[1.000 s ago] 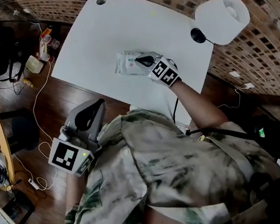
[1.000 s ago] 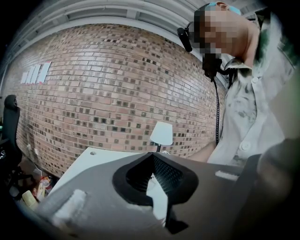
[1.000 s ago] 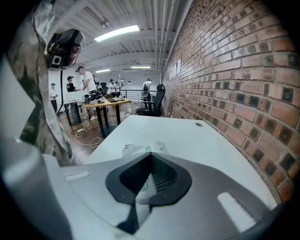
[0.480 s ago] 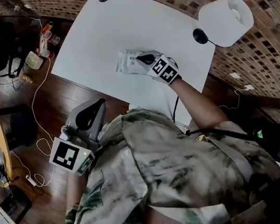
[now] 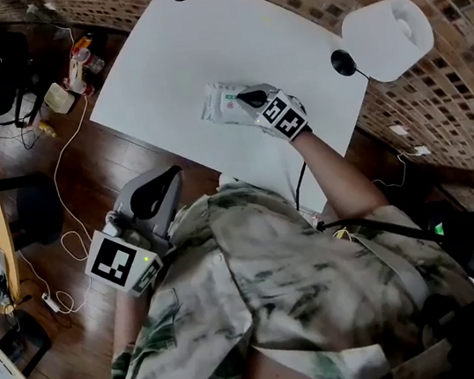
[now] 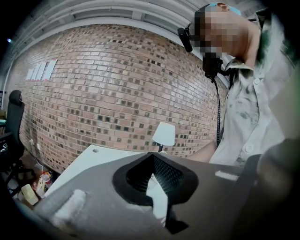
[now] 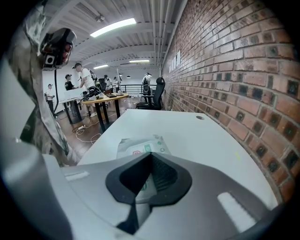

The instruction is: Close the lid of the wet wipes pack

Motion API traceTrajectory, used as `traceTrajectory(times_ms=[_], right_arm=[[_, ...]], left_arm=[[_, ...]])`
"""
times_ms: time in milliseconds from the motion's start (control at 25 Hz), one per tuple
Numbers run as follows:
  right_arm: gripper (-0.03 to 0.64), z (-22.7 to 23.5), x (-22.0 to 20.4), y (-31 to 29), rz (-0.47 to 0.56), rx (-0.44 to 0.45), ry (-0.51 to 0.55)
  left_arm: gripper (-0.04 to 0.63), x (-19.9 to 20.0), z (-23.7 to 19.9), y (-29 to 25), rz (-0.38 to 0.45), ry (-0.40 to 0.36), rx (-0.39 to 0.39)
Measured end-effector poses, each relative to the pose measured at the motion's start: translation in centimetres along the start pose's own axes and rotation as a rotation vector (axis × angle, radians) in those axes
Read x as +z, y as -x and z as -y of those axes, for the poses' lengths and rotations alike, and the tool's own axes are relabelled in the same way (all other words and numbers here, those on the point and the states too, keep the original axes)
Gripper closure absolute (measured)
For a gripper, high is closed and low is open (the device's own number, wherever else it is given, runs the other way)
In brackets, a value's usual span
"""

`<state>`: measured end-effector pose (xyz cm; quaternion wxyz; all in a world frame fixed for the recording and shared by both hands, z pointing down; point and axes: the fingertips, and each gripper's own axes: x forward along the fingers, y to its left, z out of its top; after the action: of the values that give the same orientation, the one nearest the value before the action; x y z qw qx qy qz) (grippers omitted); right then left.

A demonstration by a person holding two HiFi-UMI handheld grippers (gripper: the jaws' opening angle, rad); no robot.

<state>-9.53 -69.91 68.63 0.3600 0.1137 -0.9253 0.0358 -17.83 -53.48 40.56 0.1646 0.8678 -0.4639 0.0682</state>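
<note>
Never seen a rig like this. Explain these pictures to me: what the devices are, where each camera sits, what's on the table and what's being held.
A person holds a hand-held gripper in each hand; there is no robot arm. The head view looks down from a camera on the person's head. The other two views come from a camera riding on each gripper, looking along its fingers. On the white table lies a wet wipes pack, and a white lamp stands near the brick wall. The right gripper has its fingers together, tips over the pack, gripping nothing. The left gripper, fingers also together and empty, is held off the table beside the person's body. Whether the pack's lid is fully closed cannot be told.
</note>
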Motion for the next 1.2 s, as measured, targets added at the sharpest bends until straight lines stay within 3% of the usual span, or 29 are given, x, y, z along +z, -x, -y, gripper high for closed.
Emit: traceTrajectory(times_ms=[440, 1000, 1200], right_arm=[[0.614, -2.5, 3.2, 3.0, 0.048, -0.081, 0.003], [0.614, -17.8, 9.4, 12.6, 0.227, -0.177, -0.099], [0.614, -23.7, 9.5, 15.4, 0.281, -0.213, -0.165]], left_arm=[[0.594, -0.7, -0.1, 4.5, 0.024, 0.0, -0.028], [0.594, -3.8, 1.6, 13.0, 0.019, 0.002, -0.19], [0.594, -5.6, 4.0, 15.5, 0.002, 0.005, -0.278]])
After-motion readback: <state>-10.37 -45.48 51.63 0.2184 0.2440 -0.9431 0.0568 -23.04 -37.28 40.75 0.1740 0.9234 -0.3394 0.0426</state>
